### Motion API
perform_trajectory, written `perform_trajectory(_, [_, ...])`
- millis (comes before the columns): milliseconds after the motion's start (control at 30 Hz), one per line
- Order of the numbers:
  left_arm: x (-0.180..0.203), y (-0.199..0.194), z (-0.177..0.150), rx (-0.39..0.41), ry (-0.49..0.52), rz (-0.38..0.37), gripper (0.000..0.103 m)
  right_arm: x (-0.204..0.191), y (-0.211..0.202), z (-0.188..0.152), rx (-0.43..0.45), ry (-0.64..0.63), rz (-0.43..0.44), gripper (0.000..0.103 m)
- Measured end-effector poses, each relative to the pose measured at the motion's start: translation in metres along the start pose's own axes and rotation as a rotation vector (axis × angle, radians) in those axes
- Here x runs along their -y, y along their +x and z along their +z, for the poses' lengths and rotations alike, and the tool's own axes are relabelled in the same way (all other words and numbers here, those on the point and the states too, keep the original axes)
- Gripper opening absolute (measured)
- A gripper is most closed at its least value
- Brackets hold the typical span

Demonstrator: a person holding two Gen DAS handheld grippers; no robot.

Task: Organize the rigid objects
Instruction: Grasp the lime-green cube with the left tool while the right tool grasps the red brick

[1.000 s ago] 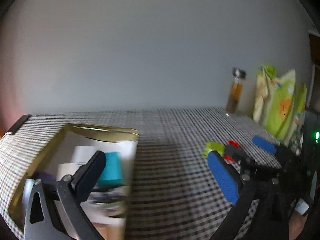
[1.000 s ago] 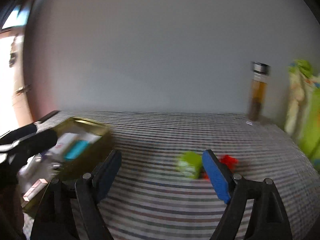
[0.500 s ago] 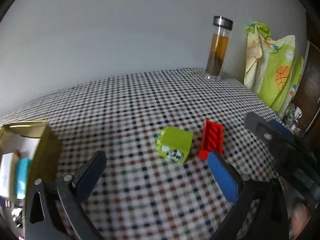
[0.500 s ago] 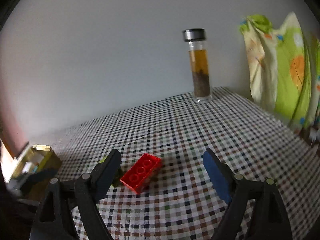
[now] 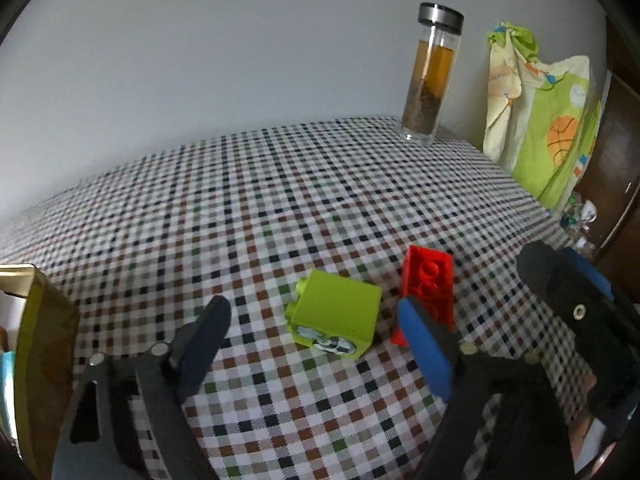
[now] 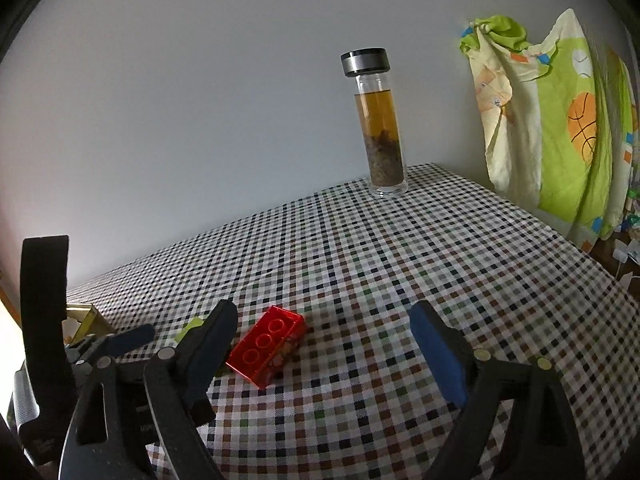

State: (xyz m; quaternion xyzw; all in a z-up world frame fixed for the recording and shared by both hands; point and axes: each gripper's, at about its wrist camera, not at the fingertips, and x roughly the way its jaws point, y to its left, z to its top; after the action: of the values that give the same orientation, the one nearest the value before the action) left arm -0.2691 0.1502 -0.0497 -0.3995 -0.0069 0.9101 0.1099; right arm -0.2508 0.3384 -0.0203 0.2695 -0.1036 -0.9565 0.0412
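Jaws of left gripper (image 5: 316, 332) closing around untouched green block (image 5: 336, 314).

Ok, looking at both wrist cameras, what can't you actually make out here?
- Green block, right wrist view: mostly hidden behind that gripper's left finger.
- Gold box, left wrist view: cut off by the frame edge, contents unreadable.
- Sticker on the green block's lower face, left wrist view: too small to read.
- Red brick, left wrist view: near end covered by the blue finger pad.
- Clutter past the table's right edge: too small.
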Motion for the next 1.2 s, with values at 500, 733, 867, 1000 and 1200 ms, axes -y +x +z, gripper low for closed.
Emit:
perform_trajectory(500, [-0.03, -0.02, -0.016, 0.012, -0.051, -0.01, 0.041, -0.007, 0.01, 0.001, -0.039, -0.012, -0.009, 0.09])
perform_trajectory(733, [-0.04, -0.036, -0.026, 0.047, -0.043, 0.047, 0.041, -0.043, 0.03, 0.001, -0.093, -0.122, -0.005, 0.09])
perform_trajectory(867, [-0.051, -0.042, -0.031, 0.055, -0.069, 0.057, 0.041, -0.06, 0.045, 0.001, -0.126, -0.168, -0.012, 0.09])
perform_trajectory(1000, [-0.06, -0.046, -0.034, 0.067, -0.113, 0.057, 0.041, -0.063, 0.061, 0.005, -0.17, -0.169, -0.015, 0.09])
perform_trajectory(1200, [-0.063, -0.05, -0.035, 0.088, -0.133, 0.057, 0.041, -0.068, 0.083, 0.005, -0.249, -0.173, 0.02, 0.077])
